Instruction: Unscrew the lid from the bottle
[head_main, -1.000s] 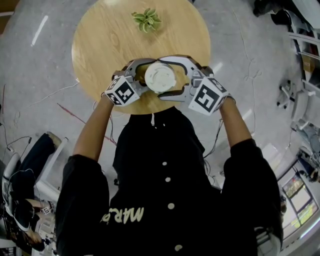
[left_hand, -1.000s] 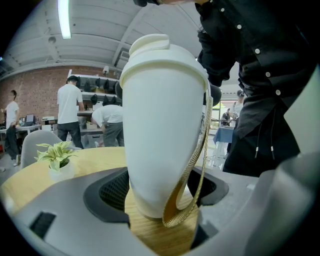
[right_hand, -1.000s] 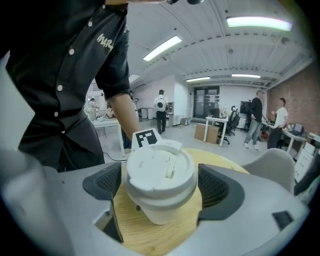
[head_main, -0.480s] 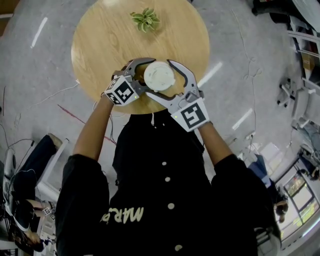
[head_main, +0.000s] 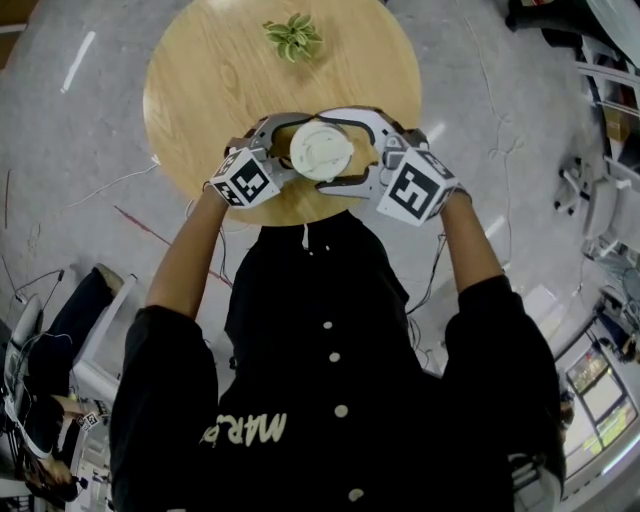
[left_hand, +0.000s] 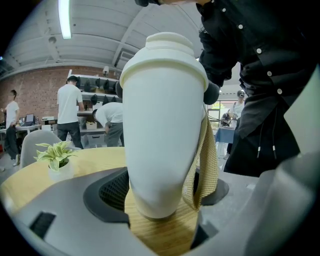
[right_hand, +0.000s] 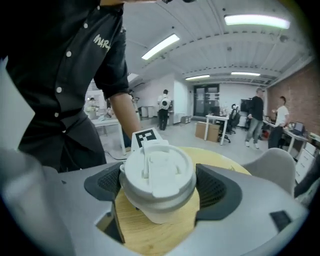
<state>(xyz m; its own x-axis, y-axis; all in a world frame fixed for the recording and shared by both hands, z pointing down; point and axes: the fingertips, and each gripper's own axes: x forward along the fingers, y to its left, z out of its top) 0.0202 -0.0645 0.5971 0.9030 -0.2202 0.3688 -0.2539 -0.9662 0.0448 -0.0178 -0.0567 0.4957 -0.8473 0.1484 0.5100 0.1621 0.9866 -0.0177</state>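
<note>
A white bottle (left_hand: 160, 130) stands upright near the front edge of the round wooden table (head_main: 200, 90). Its white lid (head_main: 321, 150) has a flip tab on top. My left gripper (head_main: 293, 147) comes in from the left and is shut on the bottle's lower body (left_hand: 150, 200), with a tan mesh strap (left_hand: 202, 170) hanging against the right pad. From the right, my right gripper (head_main: 336, 150) takes the lid (right_hand: 157, 172) between its pads. Its jaws have just been closing, and both pads now touch the lid's rim.
A small green plant (head_main: 292, 38) in a white pot sits at the table's far side. Cables lie on the grey floor (head_main: 70, 210) to the left. People, desks and a grey chair (right_hand: 272, 167) show in the room behind.
Half a second ago my right gripper had swung round to the lid's near side. It has since swung back to the right of the lid, as a second ago. The left gripper and bottle kept still.
</note>
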